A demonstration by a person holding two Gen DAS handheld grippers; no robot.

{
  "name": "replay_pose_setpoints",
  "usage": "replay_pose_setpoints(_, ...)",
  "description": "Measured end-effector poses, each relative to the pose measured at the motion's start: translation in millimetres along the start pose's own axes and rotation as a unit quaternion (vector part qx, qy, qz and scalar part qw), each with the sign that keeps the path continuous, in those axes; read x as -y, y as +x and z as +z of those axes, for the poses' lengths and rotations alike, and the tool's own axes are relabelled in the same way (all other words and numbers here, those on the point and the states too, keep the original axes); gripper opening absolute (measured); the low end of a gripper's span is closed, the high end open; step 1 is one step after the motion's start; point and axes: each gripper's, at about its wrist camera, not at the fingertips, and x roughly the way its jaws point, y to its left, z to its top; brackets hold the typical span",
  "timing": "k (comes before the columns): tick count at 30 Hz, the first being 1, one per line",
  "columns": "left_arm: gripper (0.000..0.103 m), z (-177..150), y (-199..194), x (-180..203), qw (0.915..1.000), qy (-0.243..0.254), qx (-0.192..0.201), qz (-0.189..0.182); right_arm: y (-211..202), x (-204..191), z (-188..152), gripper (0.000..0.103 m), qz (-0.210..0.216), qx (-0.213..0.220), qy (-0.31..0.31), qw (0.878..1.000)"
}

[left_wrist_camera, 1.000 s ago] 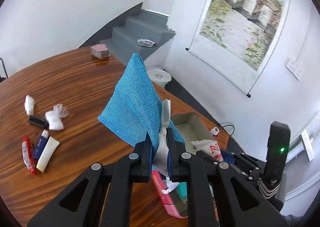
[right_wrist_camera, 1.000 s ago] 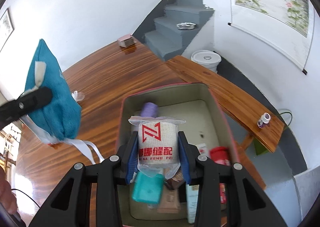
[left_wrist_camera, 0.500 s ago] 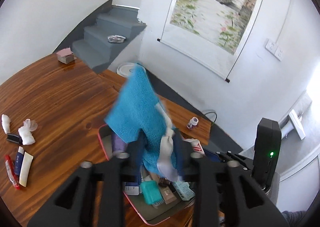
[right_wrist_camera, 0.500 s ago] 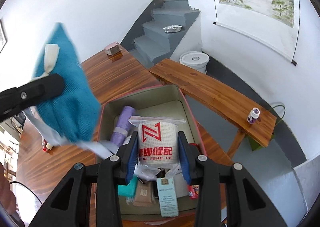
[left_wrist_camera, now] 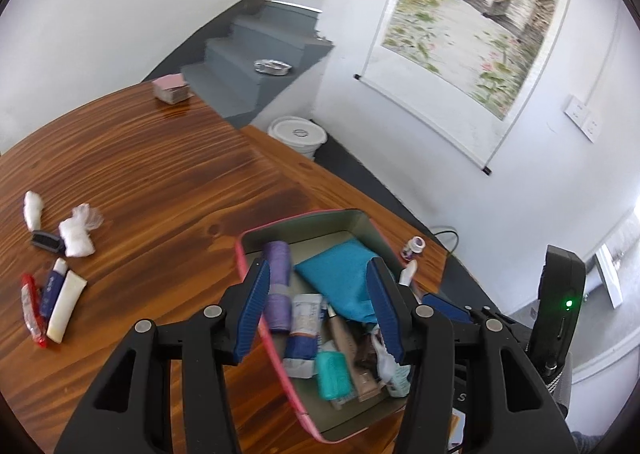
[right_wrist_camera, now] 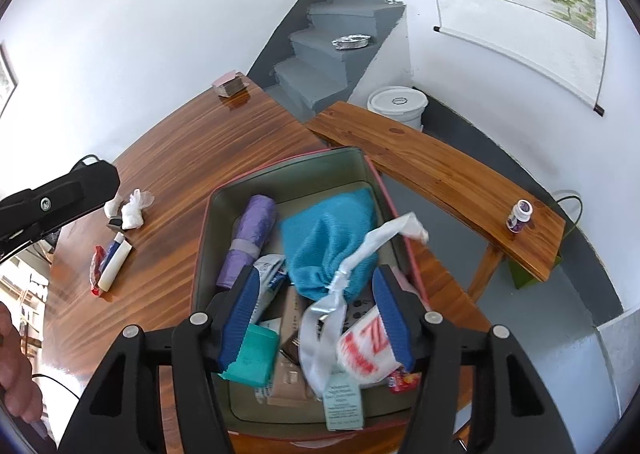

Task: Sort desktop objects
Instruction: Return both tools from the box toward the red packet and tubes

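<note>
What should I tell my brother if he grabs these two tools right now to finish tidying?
Left tool: open, empty, jaws just opened, over the box.
Right tool: open, jaws just opened; the white roll has dropped out between them into the box.
Done: blue pouch, purple roll and small packs are in the box.
Left: the tubes, red packet, cotton wads and black comb on the table. Go there next.

Blurred and hidden bits
White packet [right_wrist_camera: 366, 350] blurs at five o'clock; box [right_wrist_camera: 208, 238] near edge hides behind gripper arms.
</note>
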Motion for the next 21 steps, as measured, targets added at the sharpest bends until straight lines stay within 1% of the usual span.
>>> replay_pose_setpoints(11,0.054,-18,-14,-46,0.9969,-0.058,-0.004,0.053,5,-33,-2,0.065,0.025,-0.003,-0.03,0.999)
replay_pose_setpoints(16,0.054,-31,-24,-77,0.9927,-0.091,-0.004,0.08,12,-56,-4,0.066,0.041,-0.011,-0.048,0.998)
replay_pose_setpoints(21,0.054,-45,-34,-111,0.9863,-0.125,-0.008,0.107,20,-80,-6,0.068,0.055,-0.02,-0.066,0.996)
